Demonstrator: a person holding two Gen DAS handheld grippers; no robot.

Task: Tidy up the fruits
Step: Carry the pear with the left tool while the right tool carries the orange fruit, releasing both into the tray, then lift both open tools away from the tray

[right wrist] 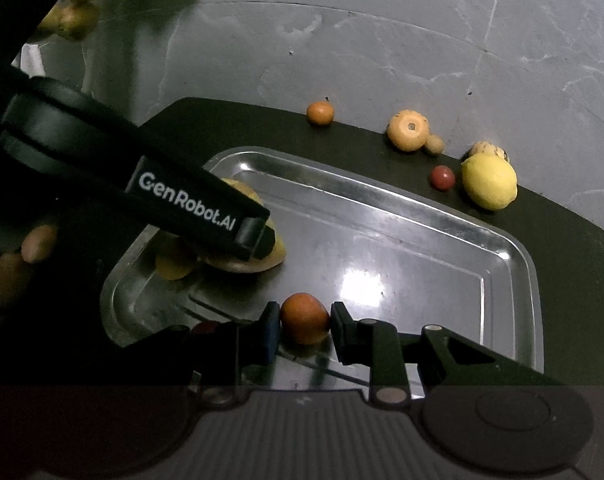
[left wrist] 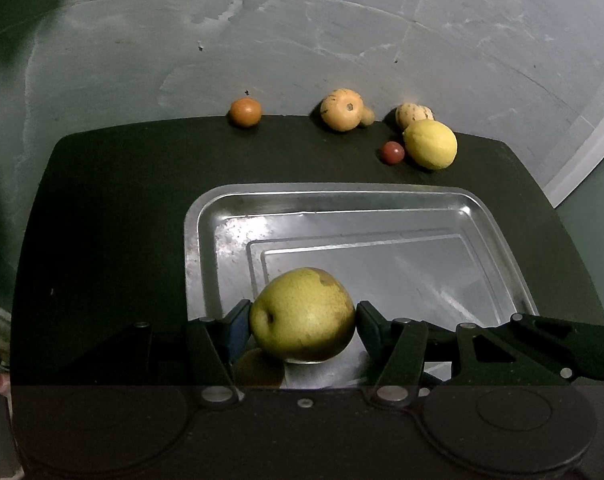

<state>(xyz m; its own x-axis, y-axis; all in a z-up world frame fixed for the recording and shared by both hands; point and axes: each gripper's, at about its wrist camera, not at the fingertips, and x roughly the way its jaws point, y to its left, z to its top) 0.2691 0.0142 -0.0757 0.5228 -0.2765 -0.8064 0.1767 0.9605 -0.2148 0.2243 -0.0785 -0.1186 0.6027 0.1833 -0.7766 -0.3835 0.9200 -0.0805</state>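
Metal tray (left wrist: 205, 216) is getting fruit from both grippers.
Left gripper (left wrist: 303, 316) is squeezing the green pear (left wrist: 302, 314); right gripper (right wrist: 305, 318) is squeezing the small orange fruit (right wrist: 304, 317); next, I think, both are needing to let go.

You have one metal tray (left wrist: 205, 216), one green-yellow pear (left wrist: 302, 314), one lemon (left wrist: 430, 144), two orange round fruits (right wrist: 304, 318) (left wrist: 244, 112), one dark red fruit (left wrist: 392, 153), two tan gourd-like fruits (left wrist: 341, 109) (left wrist: 412, 114).
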